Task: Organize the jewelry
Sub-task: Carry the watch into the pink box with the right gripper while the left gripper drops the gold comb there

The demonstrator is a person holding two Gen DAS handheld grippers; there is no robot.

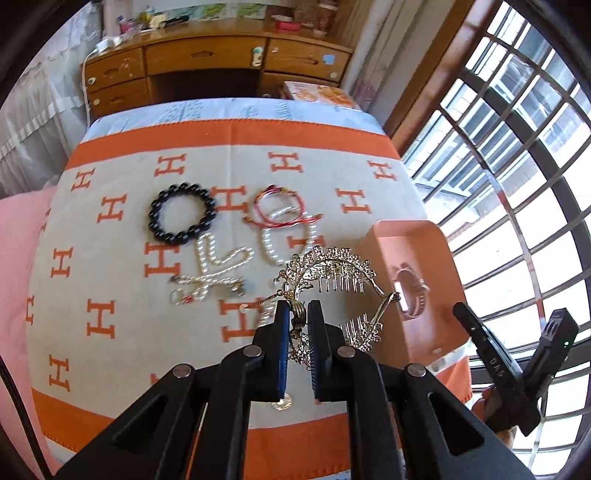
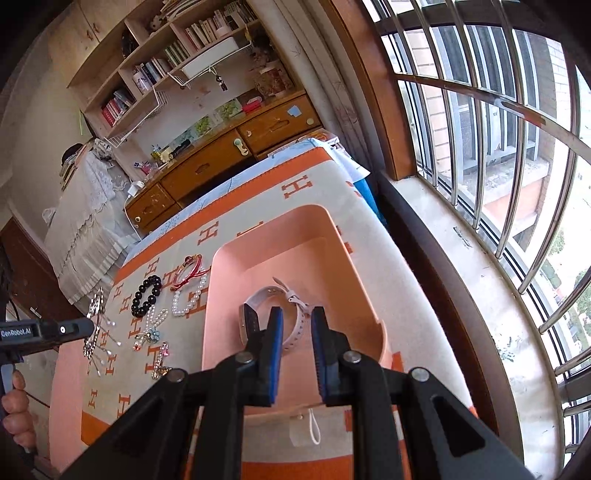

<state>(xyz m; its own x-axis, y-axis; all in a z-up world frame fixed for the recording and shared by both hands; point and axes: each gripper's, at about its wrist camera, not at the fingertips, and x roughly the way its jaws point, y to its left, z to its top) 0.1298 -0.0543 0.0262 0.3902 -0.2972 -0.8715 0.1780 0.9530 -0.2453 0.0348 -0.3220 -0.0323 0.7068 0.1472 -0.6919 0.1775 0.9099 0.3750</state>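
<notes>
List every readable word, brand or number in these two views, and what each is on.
"GenRobot.AI": left tool, on its side.
"DAS": right tool, on one finger; a partial reading.
"H": blanket, repeated pattern.
Book spines: too small to read.

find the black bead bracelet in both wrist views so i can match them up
Left wrist view: the black bead bracelet lies upper left of centre on the H-patterned blanket, far beyond the fingers.
Right wrist view: it is small, left of centre, left of the pink tray.
Shared landmark: the red cord bracelet beside it on the tray side.
</notes>
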